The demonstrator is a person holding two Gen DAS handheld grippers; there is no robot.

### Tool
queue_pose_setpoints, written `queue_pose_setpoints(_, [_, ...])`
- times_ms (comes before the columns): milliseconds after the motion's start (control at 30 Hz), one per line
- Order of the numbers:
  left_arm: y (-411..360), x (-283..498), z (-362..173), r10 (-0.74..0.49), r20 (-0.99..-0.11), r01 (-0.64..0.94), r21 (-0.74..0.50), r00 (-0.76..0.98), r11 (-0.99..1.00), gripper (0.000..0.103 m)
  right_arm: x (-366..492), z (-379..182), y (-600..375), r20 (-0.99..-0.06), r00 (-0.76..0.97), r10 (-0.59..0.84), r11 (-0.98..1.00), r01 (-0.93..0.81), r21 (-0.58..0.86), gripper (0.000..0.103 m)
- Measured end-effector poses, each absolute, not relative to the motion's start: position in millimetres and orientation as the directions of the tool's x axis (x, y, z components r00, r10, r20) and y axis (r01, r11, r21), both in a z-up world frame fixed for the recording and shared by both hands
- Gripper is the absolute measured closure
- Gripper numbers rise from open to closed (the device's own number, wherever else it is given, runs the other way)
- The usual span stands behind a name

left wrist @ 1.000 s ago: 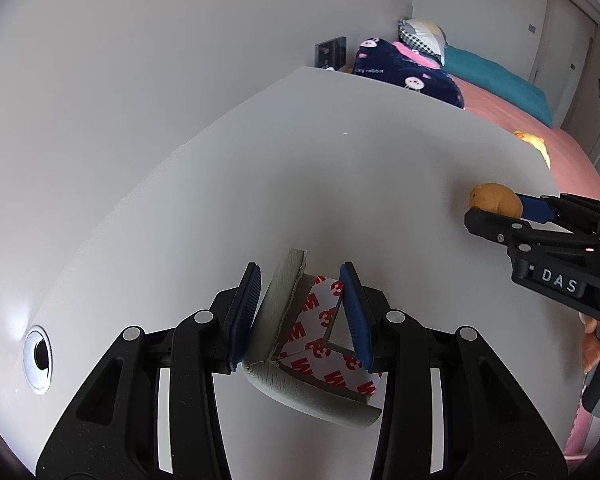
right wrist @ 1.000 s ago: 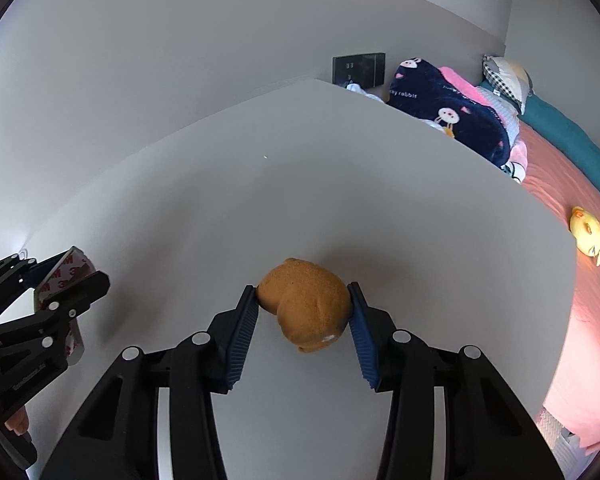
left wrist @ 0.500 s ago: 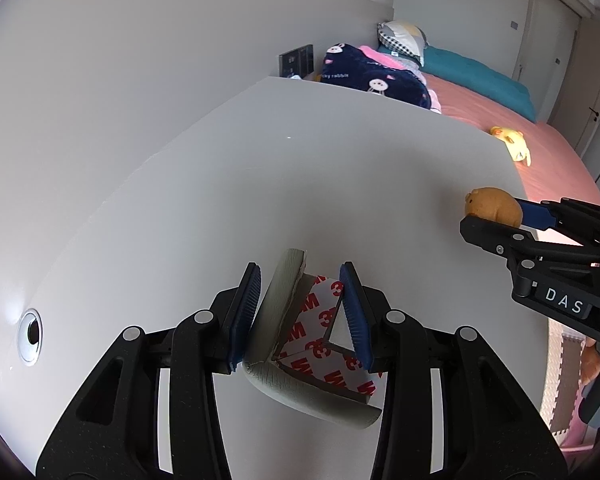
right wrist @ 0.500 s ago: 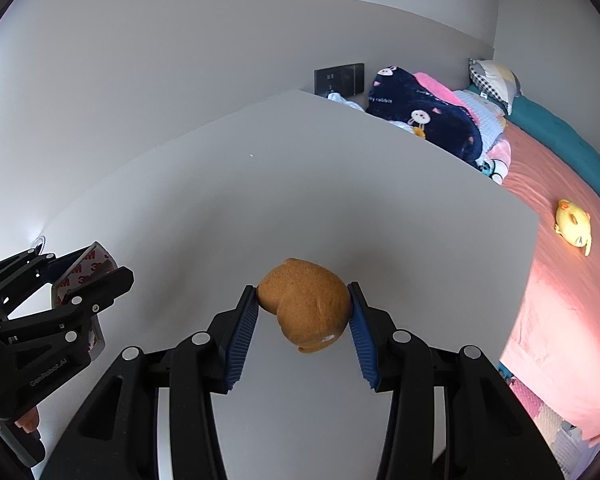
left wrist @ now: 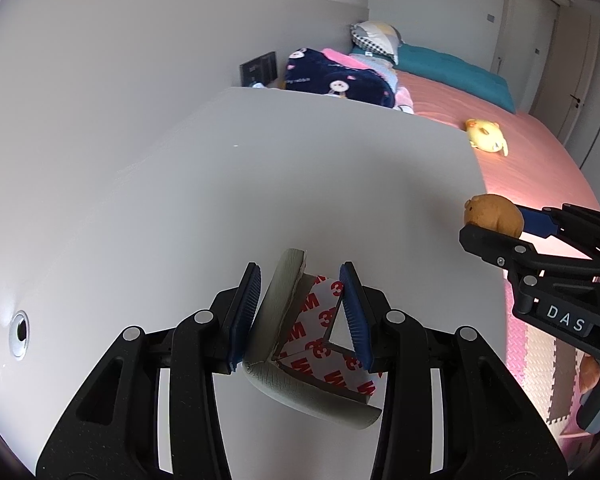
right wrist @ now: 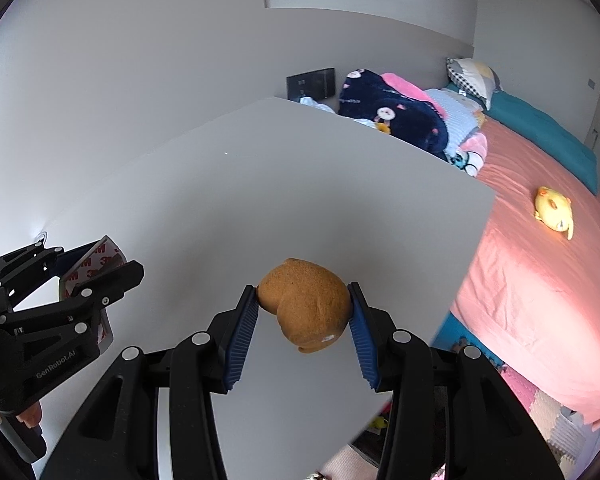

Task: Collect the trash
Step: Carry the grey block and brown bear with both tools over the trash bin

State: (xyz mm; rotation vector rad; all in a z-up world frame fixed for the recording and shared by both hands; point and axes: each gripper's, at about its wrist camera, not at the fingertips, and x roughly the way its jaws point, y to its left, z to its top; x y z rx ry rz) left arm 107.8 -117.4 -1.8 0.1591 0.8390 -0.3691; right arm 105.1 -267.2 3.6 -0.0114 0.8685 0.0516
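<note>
My left gripper (left wrist: 300, 316) is shut on a grey foam corner guard (left wrist: 296, 344) with red-printed white adhesive backing, held above the white desk (left wrist: 260, 184). In the right wrist view that left gripper (right wrist: 80, 276) shows at the left edge with the corner guard (right wrist: 100, 256) between its fingers. My right gripper (right wrist: 304, 312) is shut on a small brown plush toy (right wrist: 306, 304), lifted off the desk. The left wrist view shows the right gripper (left wrist: 496, 232) at the right, over the desk's edge, with the brown plush (left wrist: 494, 214) in its jaws.
A round cable hole (left wrist: 20, 334) sits in the desk at the left. Beyond the desk's far edge lies a bed with a pink sheet (right wrist: 540, 272), a yellow plush (right wrist: 554, 212), a navy blanket (right wrist: 392, 116) and pillows. Foam floor mats (left wrist: 540, 364) lie below at right.
Both grippers have pulled back over the desk with their loads, so the desk's right edge, the bed and the floor mats show more. Neither grip has changed.
</note>
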Motion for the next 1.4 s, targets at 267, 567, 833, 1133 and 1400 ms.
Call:
queue_pose_setpoints(267, [-147, 97, -1, -0.283, -0.749, 0.424, -0.003, 0.599, 0.906, 0.062, 81, 6, -293, -0.757, 0.654, 0.015, 1.000, -0.006, 0.015, 0.056])
queue_pose_setpoints(567, [-188, 84, -3, -0.321, -0.755, 0.477, -0.012, 0.572, 0.879, 0.062, 55, 6, -332, -0.753, 0.658, -0.023, 0.998, 0.061, 0.023, 0.056])
queue_pose_setpoints(833, [-220, 75, -1, -0.353, -0.753, 0.520, -0.017, 0.556, 0.854, 0.062, 38, 9, -365, -0.746, 0.663, -0.062, 0.993, 0.117, 0.022, 0.056])
queue_pose_setpoints(1133, [-270, 68, 2, -0.399, -0.752, 0.589, -0.017, 0.525, 0.808, 0.062, 18, 15, -408, -0.739, 0.663, -0.119, 0.980, 0.199, 0.021, 0.056])
queue_pose_setpoints(1400, [-302, 57, 1, -0.422, -0.756, 0.634, -0.011, 0.500, 0.773, 0.062, 7, 15, -441, -0.740, 0.655, -0.153, 0.968, 0.252, 0.023, 0.056])
